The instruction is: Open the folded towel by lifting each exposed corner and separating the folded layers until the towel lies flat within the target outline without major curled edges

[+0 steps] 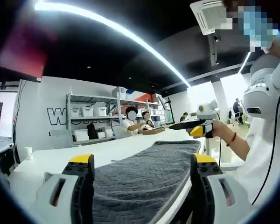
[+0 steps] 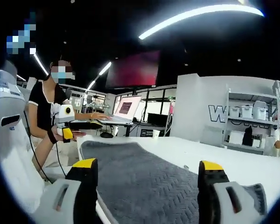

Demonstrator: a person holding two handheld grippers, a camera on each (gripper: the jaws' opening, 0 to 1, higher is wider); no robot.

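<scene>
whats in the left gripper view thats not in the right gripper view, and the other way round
Left gripper view: a ceiling air-conditioning unit and two seated people beyond the table's far end. Right gripper view: an open laptop on a desk behind, with a wall screen above it. Both: the grey towel spread on the white table, open yellow-tipped jaws, shelving with bins, and another person's handheld gripper at the towel's far end.

Bare white table (image 1: pixel 51 161) is left free beside the grey towel (image 1: pixel 144 179); the far edge is crowded by a person's gripper (image 1: pixel 196 126) and hand (image 1: pixel 219 128).
</scene>
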